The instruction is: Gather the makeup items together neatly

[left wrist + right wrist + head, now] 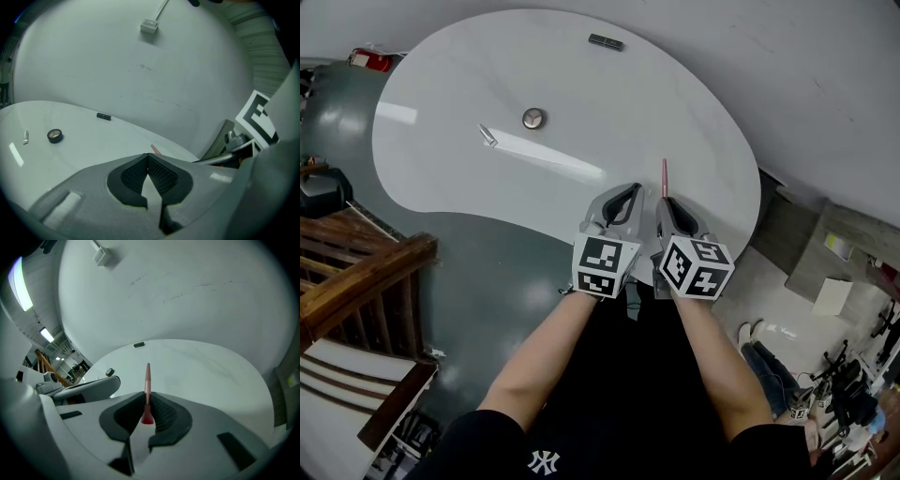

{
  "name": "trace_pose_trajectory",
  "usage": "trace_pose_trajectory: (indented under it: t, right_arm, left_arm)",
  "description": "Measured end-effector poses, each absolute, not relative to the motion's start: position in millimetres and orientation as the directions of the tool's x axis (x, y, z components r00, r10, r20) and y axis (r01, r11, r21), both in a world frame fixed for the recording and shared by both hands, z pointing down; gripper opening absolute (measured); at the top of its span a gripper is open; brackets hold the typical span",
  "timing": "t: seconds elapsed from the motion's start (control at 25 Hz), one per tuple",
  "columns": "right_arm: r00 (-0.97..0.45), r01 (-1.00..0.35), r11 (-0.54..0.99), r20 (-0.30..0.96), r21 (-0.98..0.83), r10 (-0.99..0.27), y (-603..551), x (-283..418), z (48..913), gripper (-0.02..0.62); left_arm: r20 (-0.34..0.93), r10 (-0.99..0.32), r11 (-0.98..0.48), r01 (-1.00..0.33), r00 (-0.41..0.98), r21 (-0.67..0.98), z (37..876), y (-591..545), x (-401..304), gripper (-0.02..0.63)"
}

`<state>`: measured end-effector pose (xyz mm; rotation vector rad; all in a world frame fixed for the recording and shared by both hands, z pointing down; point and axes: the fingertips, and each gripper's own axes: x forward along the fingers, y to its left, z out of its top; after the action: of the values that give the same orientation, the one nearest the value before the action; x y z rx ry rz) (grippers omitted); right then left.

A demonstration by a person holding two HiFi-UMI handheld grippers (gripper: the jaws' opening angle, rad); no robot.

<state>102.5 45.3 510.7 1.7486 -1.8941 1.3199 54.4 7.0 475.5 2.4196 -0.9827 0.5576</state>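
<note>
Head view: left gripper [626,192] and right gripper [667,202] sit side by side over the white table [609,103] edge at 6 o'clock. Pink pencil [665,176] sticks out of the right gripper toward 12. Round compact [533,118] and silver tube [488,136] lie at 10 o'clock of the grippers, dark stick [606,41] far off at 12.
Left gripper view: jaws pressed together, nothing between.
Right gripper view: jaws pinching the pink pencil's lower end, tip pointing to 12; round compact at 10.
</note>
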Motion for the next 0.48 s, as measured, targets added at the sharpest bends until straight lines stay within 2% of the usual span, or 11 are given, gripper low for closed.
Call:
trace_pose_trajectory:
  t: [0.48]
  right_arm:
    - [-0.187, -0.847, -0.276, 0.741, -0.454, -0.646, 99, 144, 546, 0.054]
  left_arm:
    - [0.559, -0.476, -0.671, -0.691, 0.679, 0.269, 493, 46, 92, 0.008]
